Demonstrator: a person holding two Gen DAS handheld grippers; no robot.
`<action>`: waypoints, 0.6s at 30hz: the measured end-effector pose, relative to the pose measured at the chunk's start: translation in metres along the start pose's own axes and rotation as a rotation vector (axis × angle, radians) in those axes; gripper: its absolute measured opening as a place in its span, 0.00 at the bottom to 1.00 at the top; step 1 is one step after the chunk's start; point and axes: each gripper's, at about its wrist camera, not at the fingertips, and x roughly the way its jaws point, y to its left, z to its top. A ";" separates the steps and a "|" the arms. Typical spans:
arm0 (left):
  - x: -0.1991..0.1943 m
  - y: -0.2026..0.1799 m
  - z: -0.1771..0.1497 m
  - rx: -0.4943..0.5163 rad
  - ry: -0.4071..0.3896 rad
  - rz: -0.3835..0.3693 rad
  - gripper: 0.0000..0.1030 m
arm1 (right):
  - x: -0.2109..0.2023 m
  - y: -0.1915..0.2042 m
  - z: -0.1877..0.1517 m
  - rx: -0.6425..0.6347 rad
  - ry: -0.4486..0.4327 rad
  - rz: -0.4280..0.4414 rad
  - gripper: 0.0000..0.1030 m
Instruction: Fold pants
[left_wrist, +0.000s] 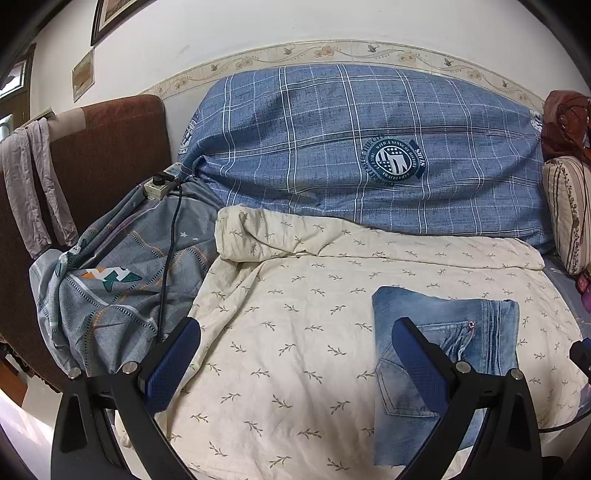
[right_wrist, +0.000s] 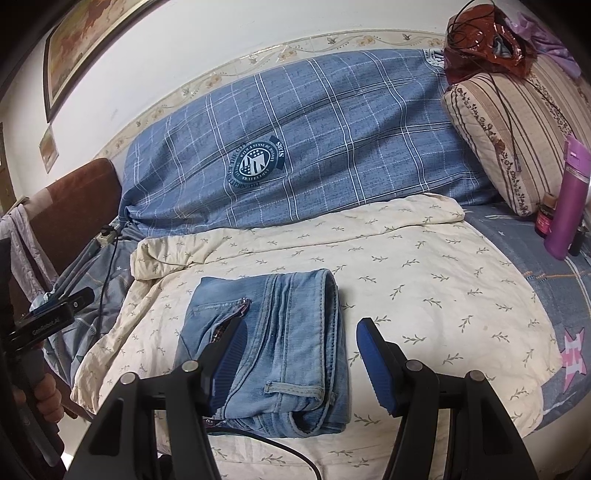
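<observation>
The light blue jeans (right_wrist: 273, 347) lie folded into a compact rectangle on the cream leaf-print sheet (right_wrist: 406, 280). They also show in the left wrist view (left_wrist: 465, 350), at the right. My right gripper (right_wrist: 299, 328) is open and empty, held above the near part of the jeans. My left gripper (left_wrist: 295, 328) is open and empty, held over the sheet to the left of the jeans, its right finger (left_wrist: 417, 365) overlapping their left edge in view. The left gripper's body (right_wrist: 48, 317) shows at the far left of the right wrist view.
A blue plaid quilt (left_wrist: 351, 147) is piled against the wall behind the sheet. A grey patterned cover (left_wrist: 110, 288) with a power strip (left_wrist: 159, 184) and black cable lies left. A striped pillow (right_wrist: 509, 140), purple bottle (right_wrist: 569, 199) and small jar (right_wrist: 545, 218) stand right.
</observation>
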 end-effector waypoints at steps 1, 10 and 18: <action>0.000 0.000 0.000 -0.001 0.000 0.000 1.00 | 0.000 0.001 0.000 -0.001 0.000 0.000 0.63; 0.001 0.000 0.000 0.000 0.000 -0.003 1.00 | 0.002 0.004 0.001 -0.009 0.003 0.004 0.63; 0.002 -0.001 0.001 0.003 0.002 -0.005 1.00 | 0.002 0.004 0.002 -0.010 0.004 0.003 0.63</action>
